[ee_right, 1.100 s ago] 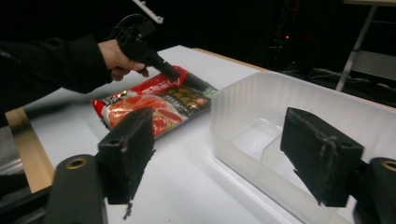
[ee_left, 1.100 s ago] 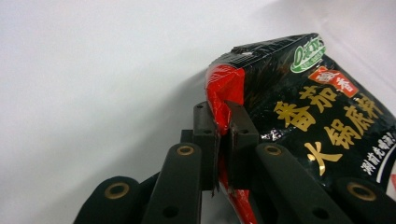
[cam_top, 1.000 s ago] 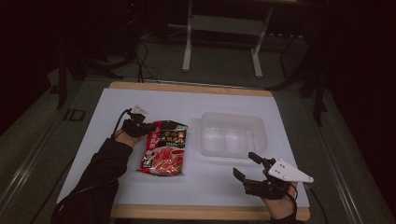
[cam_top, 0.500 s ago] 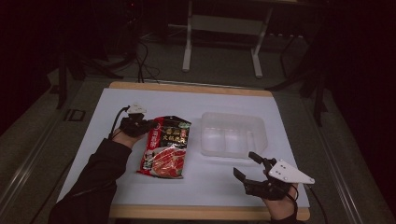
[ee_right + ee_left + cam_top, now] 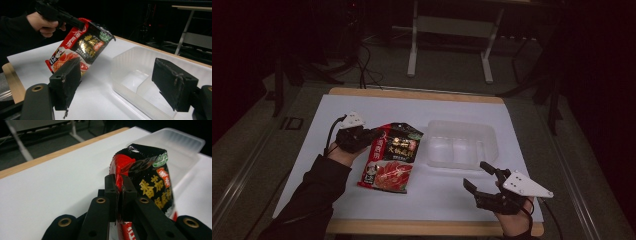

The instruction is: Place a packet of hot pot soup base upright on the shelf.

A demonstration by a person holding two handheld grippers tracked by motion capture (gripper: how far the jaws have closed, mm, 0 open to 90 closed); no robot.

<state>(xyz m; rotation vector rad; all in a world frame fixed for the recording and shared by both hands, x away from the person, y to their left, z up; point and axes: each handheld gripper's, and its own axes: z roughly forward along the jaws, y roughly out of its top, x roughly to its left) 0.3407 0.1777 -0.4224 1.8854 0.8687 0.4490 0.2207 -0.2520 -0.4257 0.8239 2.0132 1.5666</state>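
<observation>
Left tool (image 5: 371,136), left of centre in high view, clamped on left edge of red-and-black printed foil snack pouch (image 5: 391,156); jaws pinched tight on pouch edge in left gripper view. Pouch tilted, upper end raised off white surface (image 5: 452,200), lower end near surface. Clear plastic two-compartment tray (image 5: 460,146) just right of pouch, centre frame. Right tool (image 5: 479,176), lower right, jaws spread wide, holding nothing, hovering near tray's front edge.
</observation>
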